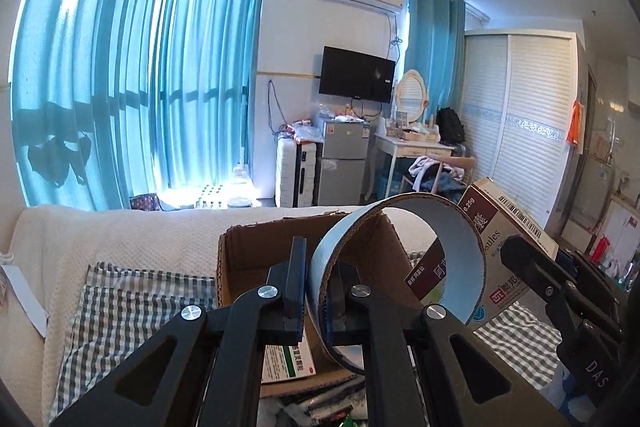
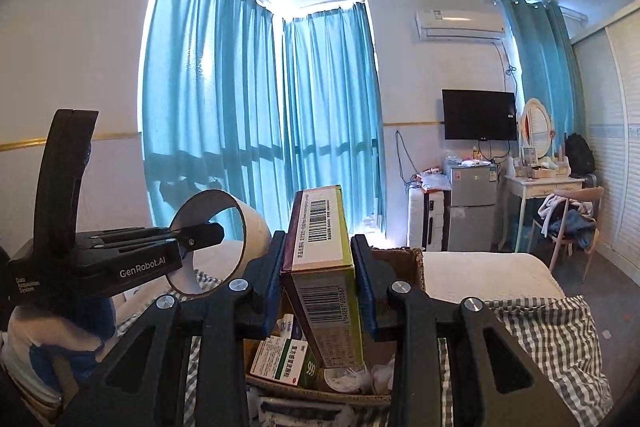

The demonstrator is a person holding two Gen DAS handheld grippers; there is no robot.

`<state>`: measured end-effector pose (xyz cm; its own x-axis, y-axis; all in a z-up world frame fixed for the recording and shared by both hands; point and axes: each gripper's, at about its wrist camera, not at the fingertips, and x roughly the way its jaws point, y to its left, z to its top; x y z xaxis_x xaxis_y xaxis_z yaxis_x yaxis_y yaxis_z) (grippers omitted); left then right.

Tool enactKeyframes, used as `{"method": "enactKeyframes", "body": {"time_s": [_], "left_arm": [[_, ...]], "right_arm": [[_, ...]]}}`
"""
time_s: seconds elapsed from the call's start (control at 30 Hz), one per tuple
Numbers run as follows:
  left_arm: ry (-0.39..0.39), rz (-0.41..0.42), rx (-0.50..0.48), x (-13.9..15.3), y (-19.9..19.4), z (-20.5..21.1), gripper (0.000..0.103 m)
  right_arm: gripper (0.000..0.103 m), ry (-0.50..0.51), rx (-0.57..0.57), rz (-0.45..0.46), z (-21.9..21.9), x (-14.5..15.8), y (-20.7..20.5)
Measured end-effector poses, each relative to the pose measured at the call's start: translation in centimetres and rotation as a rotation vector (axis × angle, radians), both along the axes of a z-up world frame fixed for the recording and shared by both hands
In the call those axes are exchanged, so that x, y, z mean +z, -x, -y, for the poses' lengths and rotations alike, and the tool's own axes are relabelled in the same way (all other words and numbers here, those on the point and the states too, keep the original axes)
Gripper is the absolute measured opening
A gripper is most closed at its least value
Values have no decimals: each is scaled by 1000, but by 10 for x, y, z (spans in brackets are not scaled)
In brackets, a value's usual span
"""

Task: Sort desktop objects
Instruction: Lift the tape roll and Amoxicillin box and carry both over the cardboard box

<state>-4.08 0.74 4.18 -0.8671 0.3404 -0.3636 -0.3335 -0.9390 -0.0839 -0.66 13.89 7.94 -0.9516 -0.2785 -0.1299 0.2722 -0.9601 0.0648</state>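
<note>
Gripping the wall of a wide cardboard tape ring [image 1: 400,267], the left hand-held gripper [image 1: 316,291] had its jaws pressed together on that thin wall — one pad outside, one inside the ring. The ring hung in the air above an open cardboard box [image 1: 256,251] that sat on a grey-checked cloth [image 1: 120,307] spread over a bed with a cream blanket [image 1: 120,227]. Inside the box lay a green-and-white medicine carton [image 1: 288,363] among other small packets.

The right hand-held gripper [image 2: 320,291] was clamped on a medicine box [image 2: 324,267] with barcodes on its top and front faces, its blue-lined pads pressing both long sides. That box was held tilted, above the same cardboard box — just beside the tape ring, which showed to its left in the right wrist view. A gloved hand [image 2: 52,343] held the left tool's handle.

Across the room stood teal curtains [image 2: 256,115], a wall-mounted television [image 2: 478,115] and a small silver fridge [image 2: 470,203].
</note>
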Motion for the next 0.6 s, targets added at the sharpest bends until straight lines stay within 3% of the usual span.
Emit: {"method": "enactKeyframes", "body": {"time_s": [0.3,0.6], "left_arm": [[20,6,31,-16,25,2,7],[11,18,24,-55,55,-8,7]], "right_arm": [[31,-8,14,16,-1,-14,31],[31,-56,-11,69,0,-47,70]]}}
